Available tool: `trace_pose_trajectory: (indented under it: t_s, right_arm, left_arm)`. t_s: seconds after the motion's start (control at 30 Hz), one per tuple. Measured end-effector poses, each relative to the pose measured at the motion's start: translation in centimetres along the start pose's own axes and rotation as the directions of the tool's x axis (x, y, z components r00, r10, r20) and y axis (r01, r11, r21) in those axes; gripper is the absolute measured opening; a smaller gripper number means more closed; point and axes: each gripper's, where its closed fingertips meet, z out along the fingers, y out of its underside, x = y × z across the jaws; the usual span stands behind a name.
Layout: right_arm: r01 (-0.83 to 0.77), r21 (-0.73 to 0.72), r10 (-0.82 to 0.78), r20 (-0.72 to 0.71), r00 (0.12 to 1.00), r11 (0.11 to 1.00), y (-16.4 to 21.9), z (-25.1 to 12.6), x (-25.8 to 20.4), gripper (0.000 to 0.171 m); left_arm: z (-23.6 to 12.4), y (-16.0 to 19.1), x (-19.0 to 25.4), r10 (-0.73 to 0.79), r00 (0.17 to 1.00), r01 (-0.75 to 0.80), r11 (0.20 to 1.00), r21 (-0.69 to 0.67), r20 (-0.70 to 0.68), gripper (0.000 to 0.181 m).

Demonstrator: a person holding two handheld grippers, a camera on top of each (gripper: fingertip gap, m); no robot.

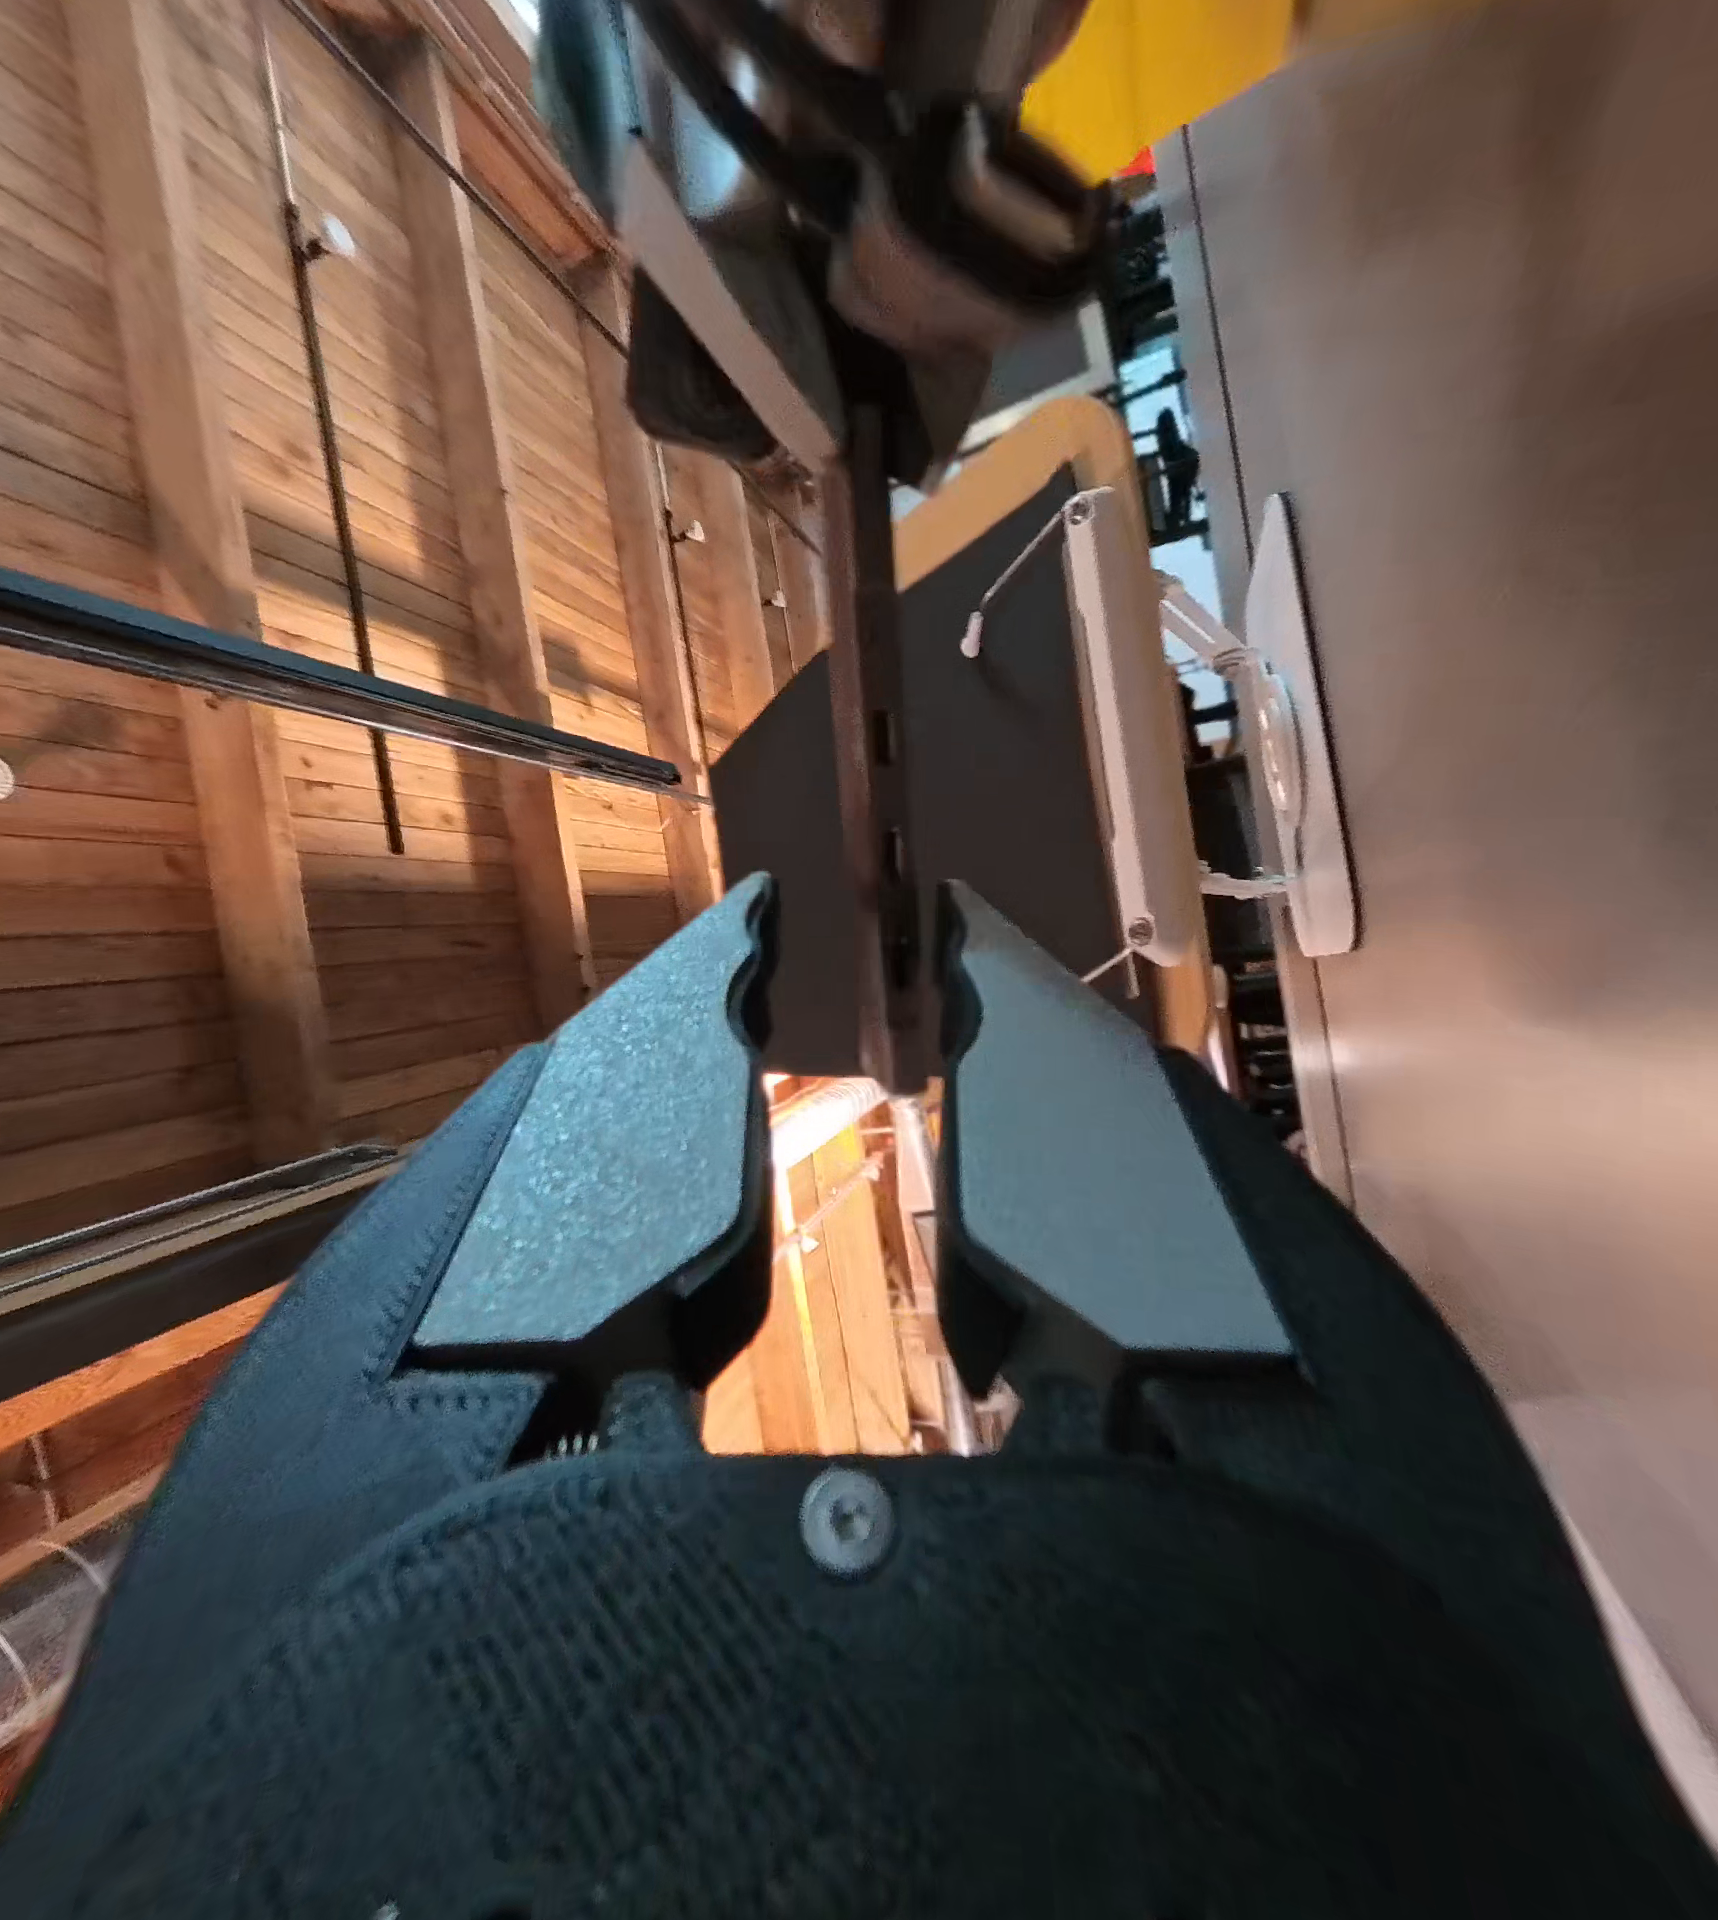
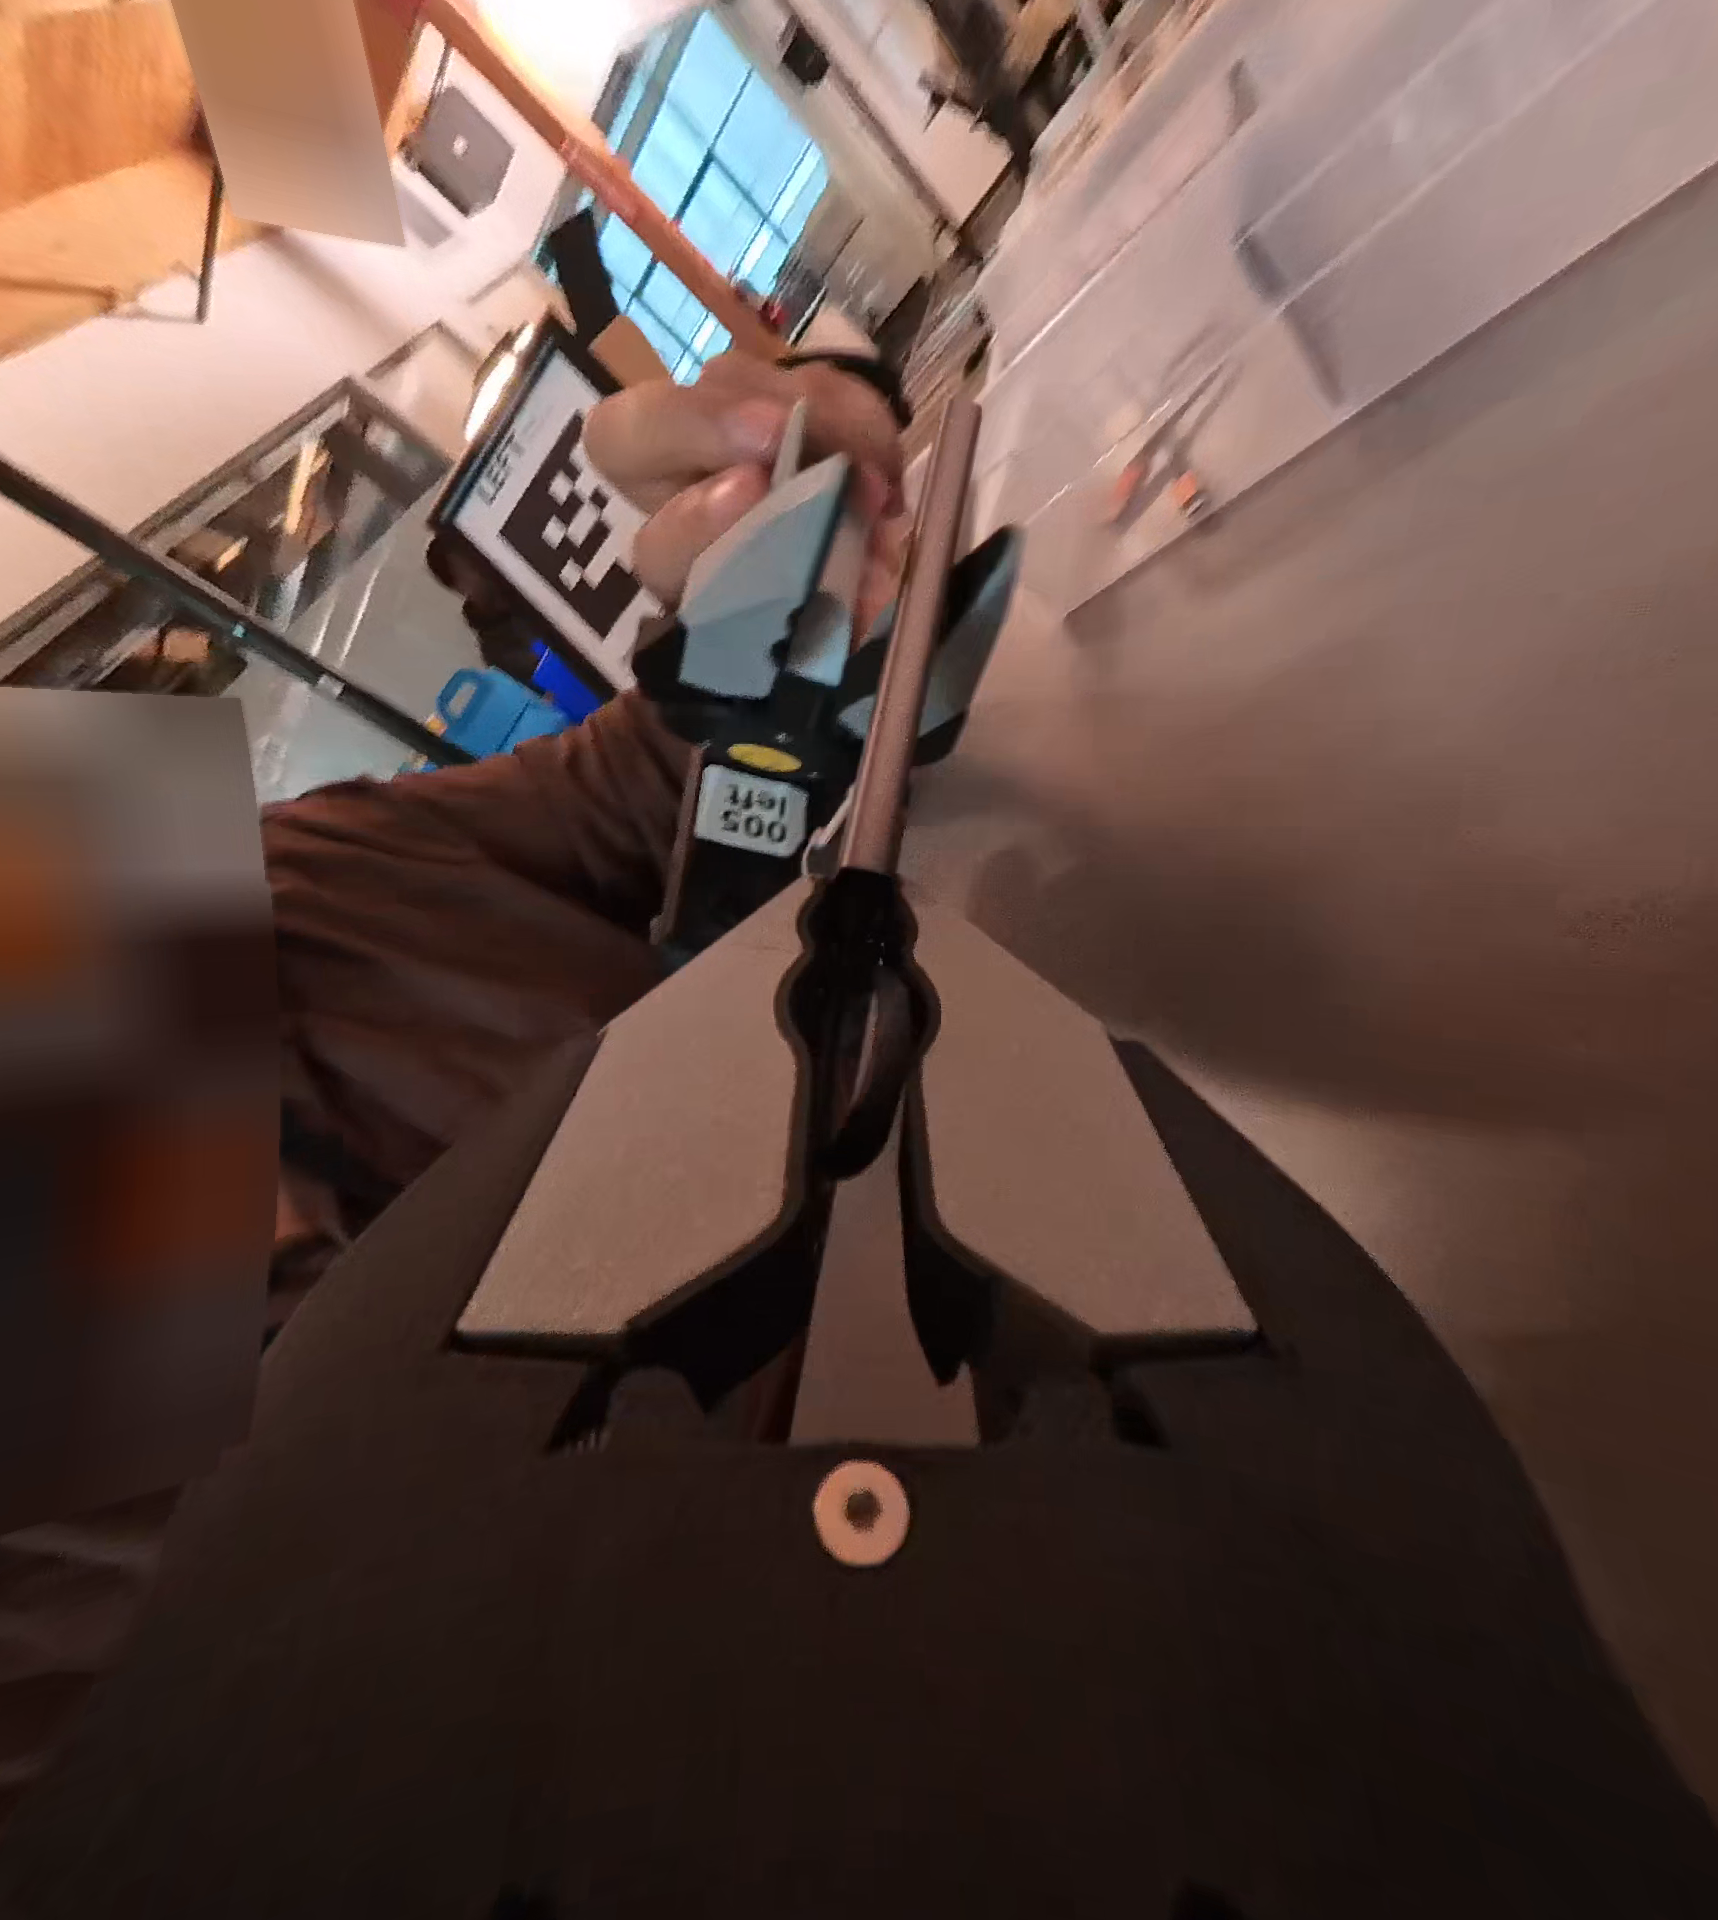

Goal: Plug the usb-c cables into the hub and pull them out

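Hub [image 1: 876,790], a thin dark bar seen edge-on, sits between the left gripper [image 1: 855,935] fingers [image 1: 626,1122], which are parted with a gap each side; whether they touch it can't be told. In the right wrist view the hub [image 2: 912,644] is a slim grey bar, its near end meeting the right gripper [image 2: 855,914], whose fingers [image 2: 689,1153] are closed on a black cable [image 2: 860,1049] at the hub's end; the plug-to-port joint is hidden. Left gripper [image 2: 834,603] shows farther along the hub, held by a person's hand [image 2: 720,457] with a brown sleeve [image 2: 460,935]. Grey bench [image 2: 1406,831] runs alongside on the right. Wooden slat wall [image 1: 159,520] behind on the left, monitor stand [image 1: 1291,727] on the bench.
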Motion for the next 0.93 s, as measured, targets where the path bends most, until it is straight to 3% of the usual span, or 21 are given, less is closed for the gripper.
trace_pose_trajectory:
  t_s: [0.03, 0.07, 0.13, 0.17, 0.23, 0.33, 0.47, 0.6, 0.67, 0.83, 0.93]
  right_arm:
    - [-0.004, -0.027, 0.005, 0.008, 1.000, 1.000, 0.5, 0.4, -0.1, 0.012]
    - [-0.003, -0.053, 0.003, -0.009, 1.000, 0.999, 0.9, 0.7, 0.1, 0.014]
    - [0.036, -0.104, -0.055, -0.184, 0.981, 0.994, 1.4, 0.3, 2.6, 0.017]
    - [0.073, -0.129, -0.110, -0.308, 0.945, 0.989, 1.3, -0.5, 4.3, 0.030]
    - [0.162, -0.162, -0.218, -0.444, 0.869, 0.974, 0.5, -1.9, 5.6, 0.047]
    - [0.292, -0.148, -0.327, -0.467, 0.821, 0.945, -0.8, -2.6, 4.6, 0.058]
    - [0.320, -0.223, -0.388, -0.443, 0.808, 0.921, 0.2, -1.6, 4.4, 0.059]
    - [0.226, -0.411, -0.432, -0.528, 0.731, 0.883, 3.0, -1.9, 7.8, 0.028]
    - [0.182, -0.462, -0.434, -0.528, 0.730, 0.868, 4.1, -1.7, 8.6, 0.023]
    - [0.173, -0.495, -0.464, -0.558, 0.688, 0.851, 4.3, -2.0, 9.2, 0.021]
    - [0.153, -0.504, -0.472, -0.598, 0.648, 0.850, 4.2, -2.7, 10.0, 0.021]
  left_arm:
    - [0.0, 0.1, 0.5, -0.010, 1.000, 0.010, 1.000, -0.008, -0.024, 0.012]
    - [-0.1, 0.0, 1.2, -0.039, 0.996, 0.039, 0.999, -0.004, -0.081, 0.008]
    - [-0.5, -0.3, 3.7, -0.178, 0.936, 0.178, 0.984, -0.029, -0.303, 0.007]
    - [-0.8, -0.5, 4.8, -0.245, 0.883, 0.245, 0.968, -0.053, -0.401, 0.007]
    - [-0.8, -0.5, 5.6, -0.312, 0.823, 0.304, 0.948, -0.097, -0.474, 0.007]
    - [-0.4, -1.4, 6.4, -0.387, 0.737, 0.388, 0.914, -0.122, -0.555, 0.007]
    - [1.0, -3.6, 7.1, -0.352, 0.758, 0.378, 0.923, -0.070, -0.550, 0.007]
    - [1.6, -5.3, 8.5, -0.239, 0.818, 0.278, 0.961, -0.005, -0.523, 0.007]
    - [1.4, -5.6, 8.9, -0.250, 0.811, 0.290, 0.957, -0.007, -0.530, 0.012]
    - [-0.2, -3.6, 6.7, -0.441, 0.700, 0.430, 0.888, -0.162, -0.562, 0.052]
    - [-2.2, 1.3, 2.3, -0.602, 0.622, 0.524, 0.795, -0.305, -0.501, 0.047]
